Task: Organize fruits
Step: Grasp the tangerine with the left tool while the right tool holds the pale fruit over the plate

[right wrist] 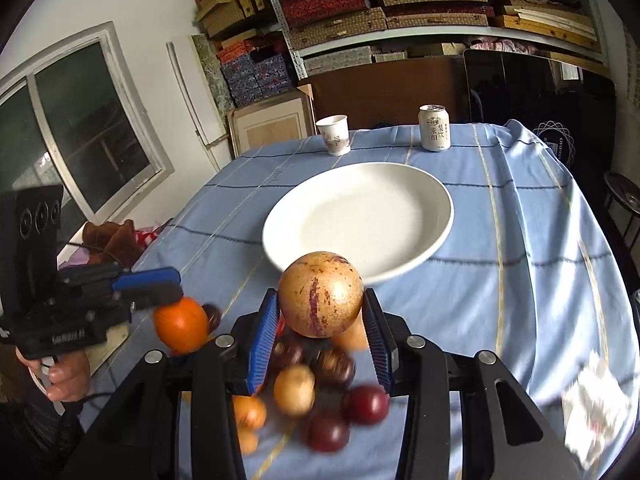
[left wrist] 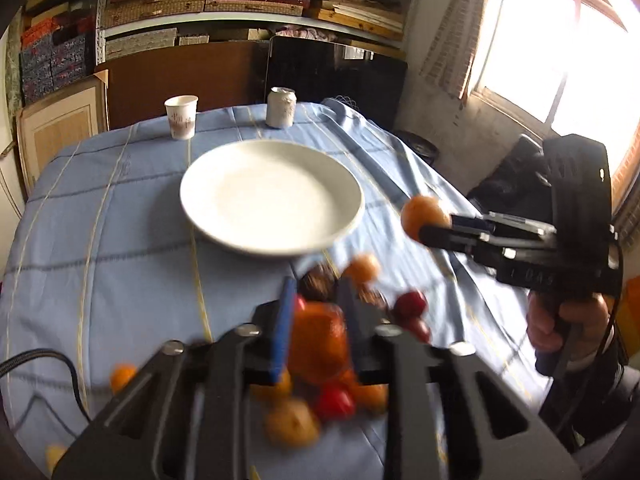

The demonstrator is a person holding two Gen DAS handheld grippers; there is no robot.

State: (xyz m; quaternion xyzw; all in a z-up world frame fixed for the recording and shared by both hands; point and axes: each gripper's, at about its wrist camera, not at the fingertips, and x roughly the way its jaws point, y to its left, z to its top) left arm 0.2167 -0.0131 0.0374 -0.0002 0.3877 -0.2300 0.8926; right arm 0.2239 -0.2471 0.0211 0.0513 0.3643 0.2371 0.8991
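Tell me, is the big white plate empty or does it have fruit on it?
Empty. The white plate shows only bare surface in both views; no fruit lies on it.

Blurred: loose fruit pile (left wrist: 336, 392) near the tabletop's (left wrist: 120, 240) near edge; kinds untellable. Crumpled white thing (right wrist: 596, 404) smeared, cut off right.
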